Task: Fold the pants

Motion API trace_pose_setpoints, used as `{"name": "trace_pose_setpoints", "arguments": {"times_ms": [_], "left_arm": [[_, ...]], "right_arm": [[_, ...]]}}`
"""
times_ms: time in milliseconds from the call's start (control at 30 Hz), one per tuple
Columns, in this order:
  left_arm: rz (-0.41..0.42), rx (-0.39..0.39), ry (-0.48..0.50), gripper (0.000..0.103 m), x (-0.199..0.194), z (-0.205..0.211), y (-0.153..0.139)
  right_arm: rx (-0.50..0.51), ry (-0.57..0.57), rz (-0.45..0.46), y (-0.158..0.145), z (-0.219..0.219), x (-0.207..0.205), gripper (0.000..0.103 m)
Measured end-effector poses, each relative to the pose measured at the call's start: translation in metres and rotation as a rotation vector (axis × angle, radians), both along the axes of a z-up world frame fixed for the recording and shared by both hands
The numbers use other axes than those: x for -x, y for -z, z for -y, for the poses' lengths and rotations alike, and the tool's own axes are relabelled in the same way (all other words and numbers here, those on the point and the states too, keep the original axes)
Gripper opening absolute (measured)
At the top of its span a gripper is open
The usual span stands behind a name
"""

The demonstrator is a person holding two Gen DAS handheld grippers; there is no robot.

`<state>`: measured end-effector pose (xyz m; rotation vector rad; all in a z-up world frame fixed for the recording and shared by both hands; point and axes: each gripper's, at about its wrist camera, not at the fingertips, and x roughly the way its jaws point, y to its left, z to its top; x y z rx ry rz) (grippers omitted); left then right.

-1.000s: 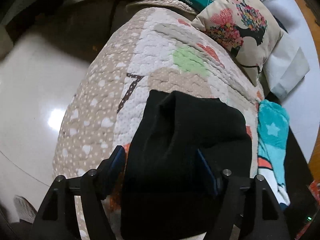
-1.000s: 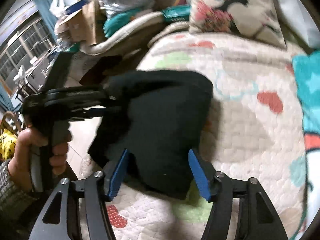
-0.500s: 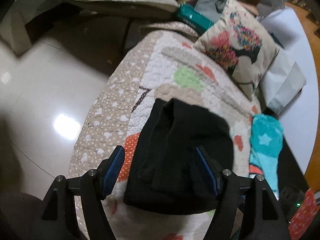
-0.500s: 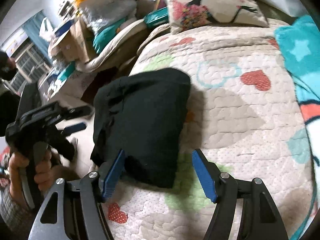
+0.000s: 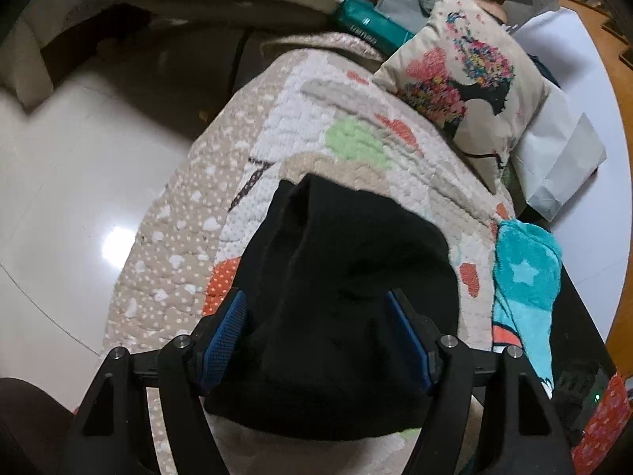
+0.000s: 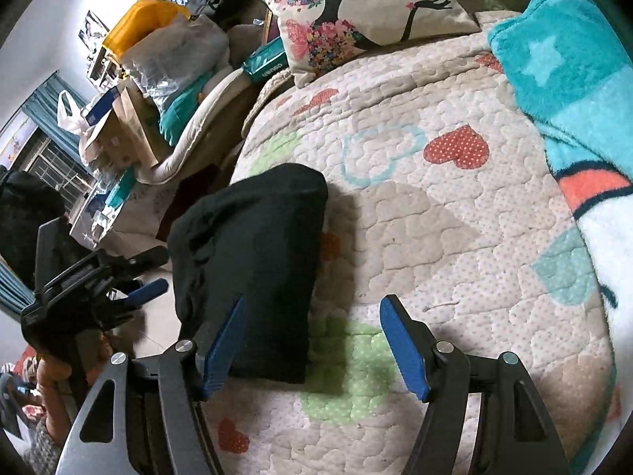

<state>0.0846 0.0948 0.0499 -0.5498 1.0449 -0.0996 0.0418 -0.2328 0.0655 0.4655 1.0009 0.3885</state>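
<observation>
Although the pants [image 6: 253,269] already lie as a compact black bundle, the fold reads as essentially complete, and I judge that only a final check or tidying remains. Starting at the left edge of the quilt [image 6: 415,237], the left gripper [image 6: 118,281] is visible in the right wrist view, held in the person's hand [image 6: 59,372] off that edge, over the floor [image 5: 71,182]; it touches nothing there and its fingers stand spread. Through its own camera, the left gripper [image 5: 322,330] looks down on the bundle with its blue pads [image 5: 227,330] apart on either side of the cloth, and the picture does not show any pinch. Next, the pants rest on the quilt close to its left edge, layered several times, with a rounded far end and some uneven creases along the left side; whether the layers are squarely aligned cannot be told from the dark fabric. Further right, the right gripper [image 6: 312,344] hovers with its fingers wide apart, its left pad over the near corner of the bundle and its right pad over bare quilt. Toward the right edge lies a teal blanket [image 6: 561,63], well apart from the pants, and a printed cushion [image 6: 356,12] sits at the far edge.
</observation>
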Motion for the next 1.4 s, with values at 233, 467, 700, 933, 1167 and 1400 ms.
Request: {"name": "trace_pose_setpoints", "arguments": {"times_ms": [233, 467, 700, 933, 1167, 1400], "left_arm": [[-0.034, 0.005, 0.009, 0.072, -0.012, -0.006, 0.031], [0.0, 0.094, 0.043, 0.082, -0.021, -0.015, 0.045], [0.051, 0.094, 0.127, 0.051, -0.018, -0.007, 0.042], [0.059, 0.147, 0.113, 0.037, -0.022, 0.006, 0.022], [0.061, 0.133, 0.17, 0.039, -0.054, 0.055, 0.003], [0.002, 0.038, 0.205, 0.044, -0.061, 0.072, 0.003]], "right_arm": [[-0.029, -0.037, -0.032, 0.011, -0.013, -0.01, 0.074], [-0.033, -0.089, -0.07, 0.016, -0.041, -0.051, 0.075], [-0.179, -0.101, -0.167, 0.046, -0.055, -0.088, 0.071], [-0.179, -0.112, -0.138, 0.024, -0.048, -0.09, 0.036], [-0.124, -0.05, -0.064, -0.004, -0.009, -0.098, 0.035], [0.027, 0.03, -0.096, 0.014, 0.019, -0.1, 0.053]]}}
